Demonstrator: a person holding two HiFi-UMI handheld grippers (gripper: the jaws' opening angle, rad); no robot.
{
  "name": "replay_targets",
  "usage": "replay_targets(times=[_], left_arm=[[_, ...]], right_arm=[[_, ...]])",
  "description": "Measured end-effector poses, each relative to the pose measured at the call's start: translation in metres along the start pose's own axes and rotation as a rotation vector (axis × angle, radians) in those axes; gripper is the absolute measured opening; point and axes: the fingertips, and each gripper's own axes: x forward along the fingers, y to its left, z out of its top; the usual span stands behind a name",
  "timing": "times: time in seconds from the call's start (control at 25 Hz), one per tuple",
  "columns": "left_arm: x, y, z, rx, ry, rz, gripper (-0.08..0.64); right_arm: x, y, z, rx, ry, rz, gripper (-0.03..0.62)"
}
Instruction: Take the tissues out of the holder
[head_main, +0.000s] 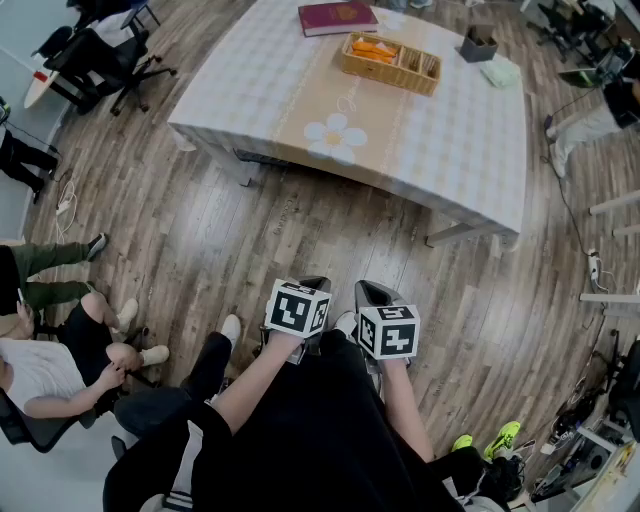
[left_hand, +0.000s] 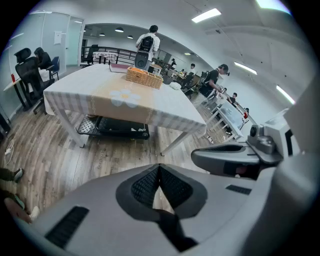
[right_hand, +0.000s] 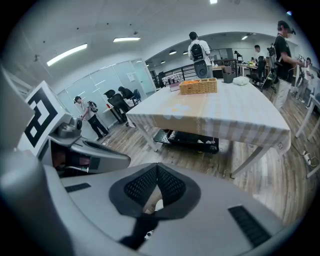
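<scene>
Head view: holding left gripper (head_main: 316, 284) and right gripper (head_main: 366, 290) above the floor (head_main: 300, 220), both closed tight, gripping nothing, well apart from the tissue holder (head_main: 478, 42) sitting at the far corner of the bench (head_main: 450, 130)

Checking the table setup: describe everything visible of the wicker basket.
The wicker basket is a low, tan, woven rectangle, open-topped, resting flat on the checked tablecloth toward the table's far side. One end holds orange items; the paler contents at the other are unclear. A dark red book lies nearby, not touching it.

Left gripper (head_main: 316, 284), right gripper (head_main: 366, 290): closed, empty
</scene>
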Motion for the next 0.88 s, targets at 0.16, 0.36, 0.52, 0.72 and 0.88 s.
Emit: replay_targets(times=[0.16, 0.36, 0.52, 0.72, 0.88], left_arm=[[-0.019, 0.009, -0.008, -0.008, -0.018, -0.016, 0.0], [-0.039, 0.031, -0.016, -0.005, -0.044, -0.041, 0.0], [-0.057, 0.052, -0.019, 0.011, -0.067, -0.052, 0.0], [-0.062, 0.061, -0.018, 0.035, -0.081, -0.067, 0.0], [-0.058, 0.048, -0.014, 0.053, -0.088, -0.06, 0.0]], right_arm=[[-0.005, 0.019, -0.008, 0.001, 0.001, -0.027, 0.014], [-0.002, 0.051, -0.006, -0.035, -0.01, -0.057, 0.014], [0.003, 0.076, 0.0, -0.033, -0.046, -0.076, 0.014], [0.005, 0.093, 0.006, -0.018, -0.107, -0.081, 0.015], [-0.004, 0.08, 0.006, -0.007, -0.134, -0.088, 0.015]])
